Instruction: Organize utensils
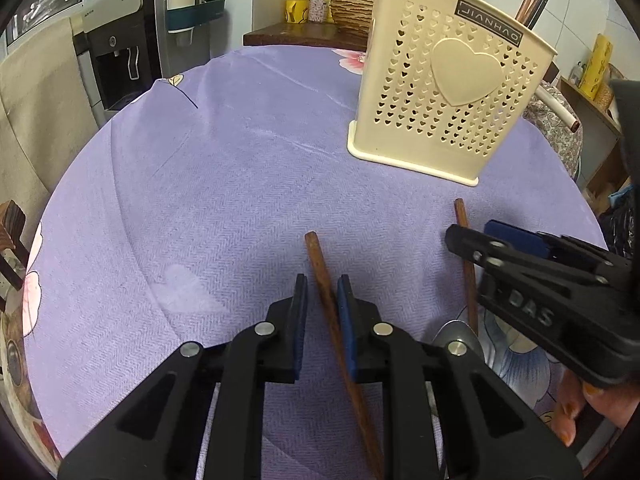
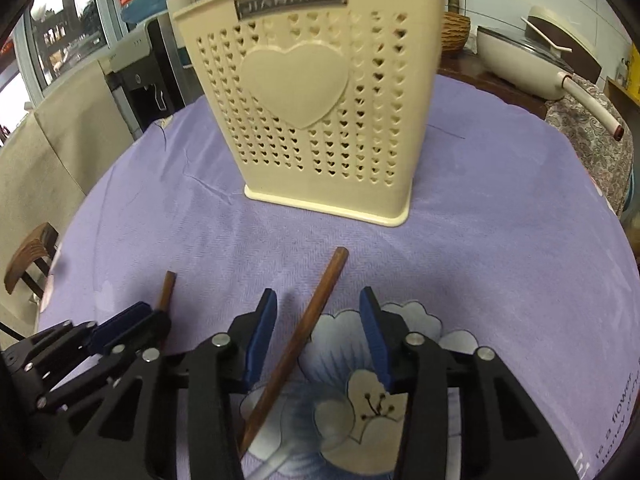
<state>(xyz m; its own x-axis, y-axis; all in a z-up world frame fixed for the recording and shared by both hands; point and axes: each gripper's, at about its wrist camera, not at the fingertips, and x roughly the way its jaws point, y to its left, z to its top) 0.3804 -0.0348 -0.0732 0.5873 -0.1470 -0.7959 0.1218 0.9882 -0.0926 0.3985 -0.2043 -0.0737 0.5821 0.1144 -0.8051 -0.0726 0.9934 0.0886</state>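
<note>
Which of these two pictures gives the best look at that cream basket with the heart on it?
The right wrist view: the utensil holder stands central, close and nearly face-on, base to rim. The left wrist view shows the holder off to the upper right, angled, though its whole front is still visible.

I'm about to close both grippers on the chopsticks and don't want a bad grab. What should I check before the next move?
1. Left chopstick between the left gripper's pads: ok, it runs through the gap, close to the right-hand pad.
2. Right chopstick between the right gripper's pads: ok, though it lies at a slant, nearer the left-hand pad.
3. Both grippers open enough to close on the sticks: ok.
4. Grippers apart from each other: ok, but close side by side.
5. Cream utensil holder upright on the purple cloth: ok.
6. Room left in the holder: cannot tell; utensil ends stick out on top, the inside is hidden.
</note>
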